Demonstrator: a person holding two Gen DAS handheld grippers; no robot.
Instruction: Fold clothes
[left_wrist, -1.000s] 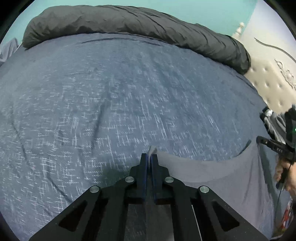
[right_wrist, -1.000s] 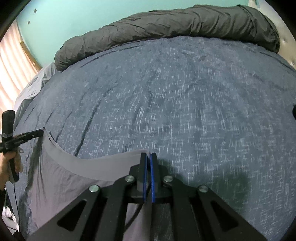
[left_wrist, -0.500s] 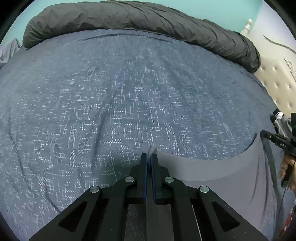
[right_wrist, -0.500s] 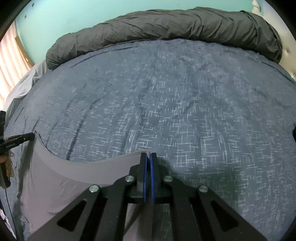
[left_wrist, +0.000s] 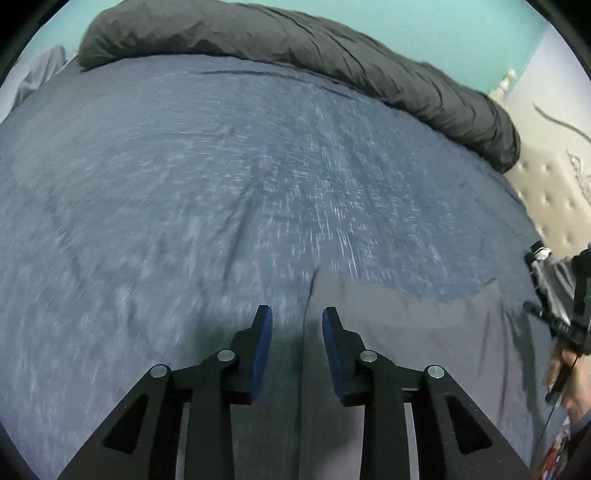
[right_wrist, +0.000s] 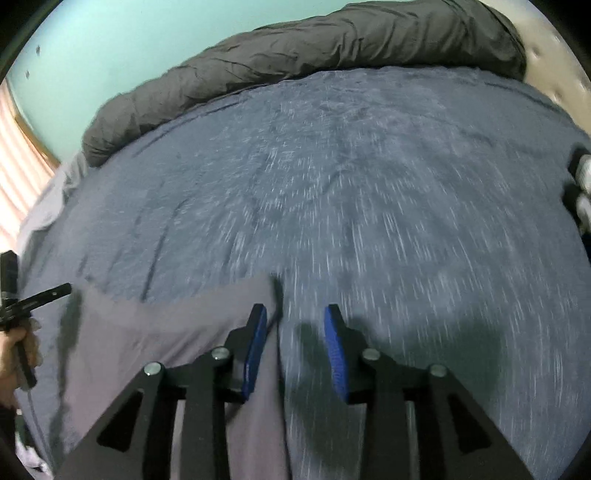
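Note:
A grey garment (left_wrist: 406, 332) lies spread on the blue patterned bedspread (left_wrist: 184, 184), its far edge sagging between the two grippers. My left gripper (left_wrist: 296, 314) hangs over its left corner. Its jaws are opening, and the cloth's edge runs loose between the blue pads without touching them. My right gripper (right_wrist: 295, 310) stands over the garment's (right_wrist: 166, 339) right corner, jaws opening too, the edge free beside the left pad. Each wrist view shows the other gripper at its side: the right gripper (left_wrist: 565, 325) and the left gripper (right_wrist: 37, 299), each held in a hand.
A rolled dark grey duvet (left_wrist: 295, 44) lies along the bed's far side under a teal wall. A tufted headboard (left_wrist: 554, 192) is at the right. A black-and-white item (right_wrist: 581, 192) sits at the bed's right edge, and a window blind (right_wrist: 18, 166) is at the left.
Both grippers were shut on the garment's upper corners; both now stand open and the cloth has dropped out. The stretched top edge has slackened onto the bed. Both views are motion-blurred.

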